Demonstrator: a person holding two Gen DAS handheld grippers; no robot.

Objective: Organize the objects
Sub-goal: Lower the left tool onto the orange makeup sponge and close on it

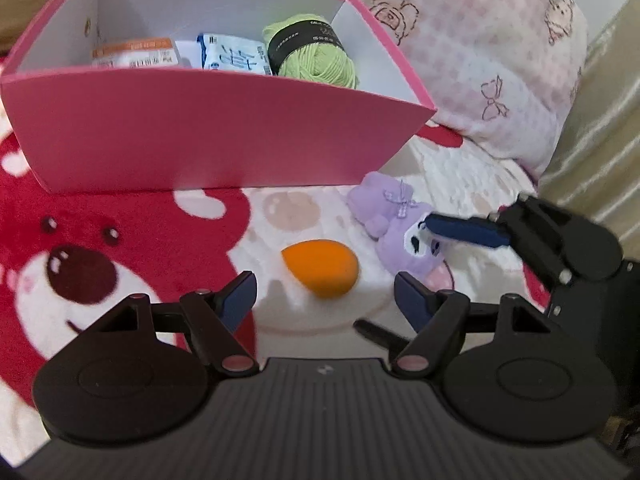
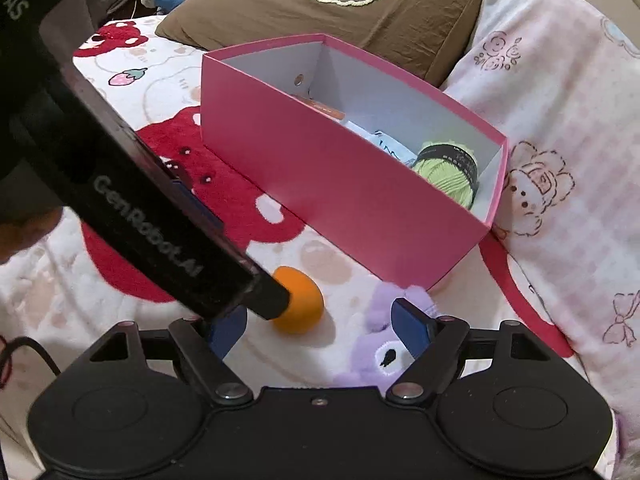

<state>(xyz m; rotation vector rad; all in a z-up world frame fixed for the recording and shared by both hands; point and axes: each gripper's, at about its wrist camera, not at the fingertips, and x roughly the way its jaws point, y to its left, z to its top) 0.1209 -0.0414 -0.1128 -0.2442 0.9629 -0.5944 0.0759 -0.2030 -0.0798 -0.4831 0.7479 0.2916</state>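
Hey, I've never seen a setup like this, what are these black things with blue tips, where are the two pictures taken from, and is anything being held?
They are two handheld claws, each with a camera looking along its fingers. In the left view, the left claw stands open over an orange sponge, with the right claw entering from the side. In the right view, the right claw stands open over a purple plush toy. Nothing is held. Both things lie on a bear-print blanket before a pink box holding green yarn and packets.

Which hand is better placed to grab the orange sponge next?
Left. The orange sponge lies centred just ahead of the left gripper, jaws open. The right gripper lines up with the purple plush.
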